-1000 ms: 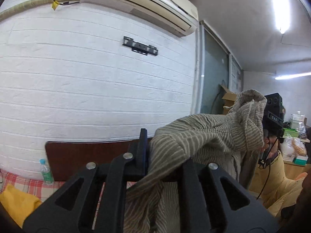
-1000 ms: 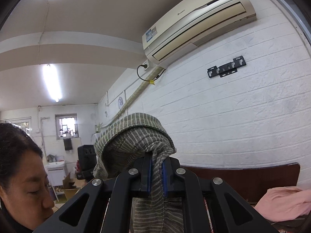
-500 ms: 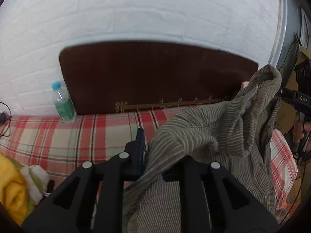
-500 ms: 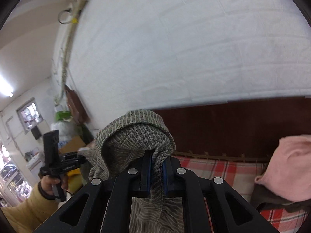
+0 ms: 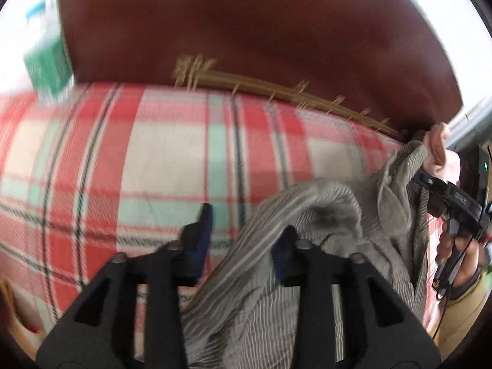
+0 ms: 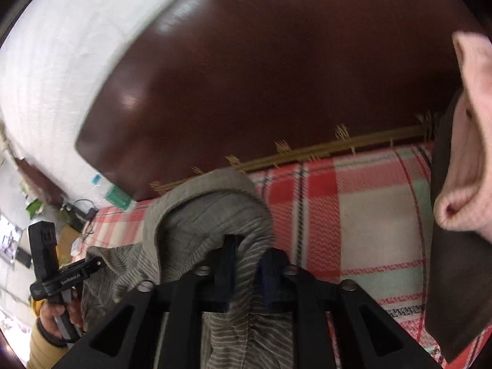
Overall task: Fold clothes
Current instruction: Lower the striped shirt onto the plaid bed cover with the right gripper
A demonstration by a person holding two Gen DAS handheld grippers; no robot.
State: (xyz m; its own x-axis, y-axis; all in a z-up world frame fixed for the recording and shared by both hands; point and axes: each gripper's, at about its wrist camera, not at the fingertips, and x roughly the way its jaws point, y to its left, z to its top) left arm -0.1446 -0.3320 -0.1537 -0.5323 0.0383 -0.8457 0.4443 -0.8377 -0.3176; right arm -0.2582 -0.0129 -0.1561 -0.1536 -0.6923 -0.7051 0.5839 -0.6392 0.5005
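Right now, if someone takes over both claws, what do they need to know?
Left claw: jaws have just been opening. The striped garment lies against one finger only and is not pinched.
Right claw: jaws have just been opening. A fold of the same garment runs between the fingers and looks loose.
Garment: bunched, draped between both claws over the plaid bedspread, near the headboard. A pink garment sits at the right edge of the right wrist view.
Done: no fold visible yet.
Left: spread the garment flat, then fold it.
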